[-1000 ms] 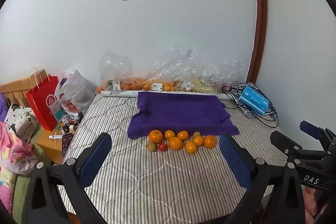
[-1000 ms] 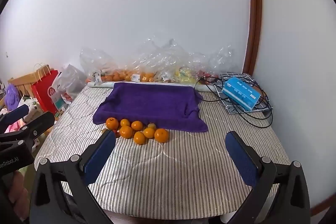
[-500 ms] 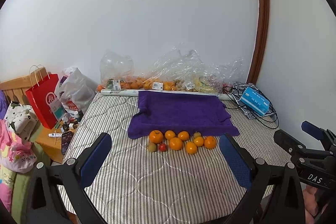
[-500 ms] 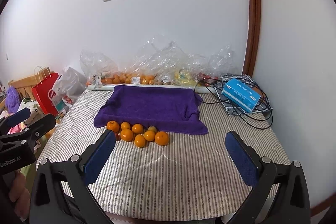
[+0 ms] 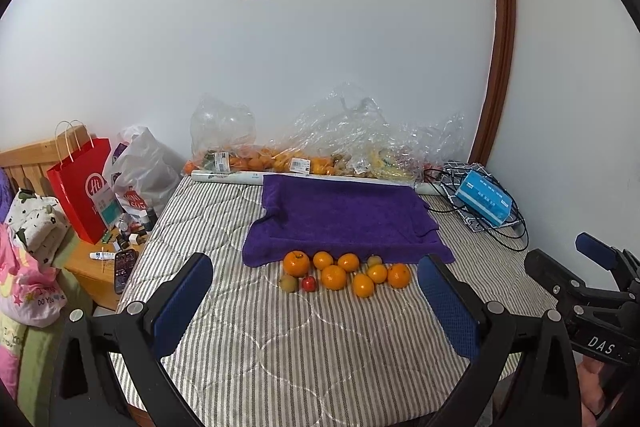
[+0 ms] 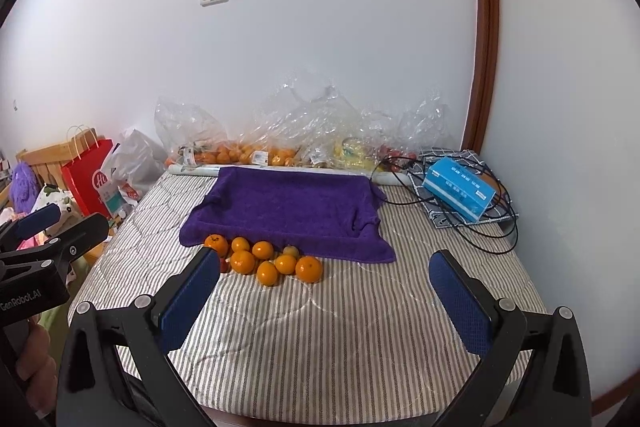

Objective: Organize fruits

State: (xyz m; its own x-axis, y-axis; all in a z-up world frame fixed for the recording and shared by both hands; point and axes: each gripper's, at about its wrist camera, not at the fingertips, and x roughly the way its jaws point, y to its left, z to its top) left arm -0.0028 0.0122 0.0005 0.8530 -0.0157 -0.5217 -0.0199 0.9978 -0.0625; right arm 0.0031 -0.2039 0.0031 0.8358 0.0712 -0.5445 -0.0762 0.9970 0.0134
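Several oranges [image 5: 334,277] lie in a cluster on the striped mattress [image 5: 280,347], just in front of a purple towel [image 5: 344,215]. A small red fruit [image 5: 308,283] and a brownish-green fruit [image 5: 288,283] sit at the cluster's left. The cluster [image 6: 268,261] and the towel [image 6: 288,205] also show in the right wrist view. My left gripper [image 5: 316,311] is open and empty, well short of the fruit. My right gripper [image 6: 326,297] is open and empty, to the right of the cluster.
Clear plastic bags of fruit [image 5: 320,151] line the wall behind the towel. A blue box [image 5: 484,197] on black cables lies at the back right. A red paper bag [image 5: 82,187], a white bag and small items crowd a wooden stand left of the mattress.
Both grippers have risen slightly and tilted; the scene sits a little lower in the views. Both stay open. The fruit has not moved.
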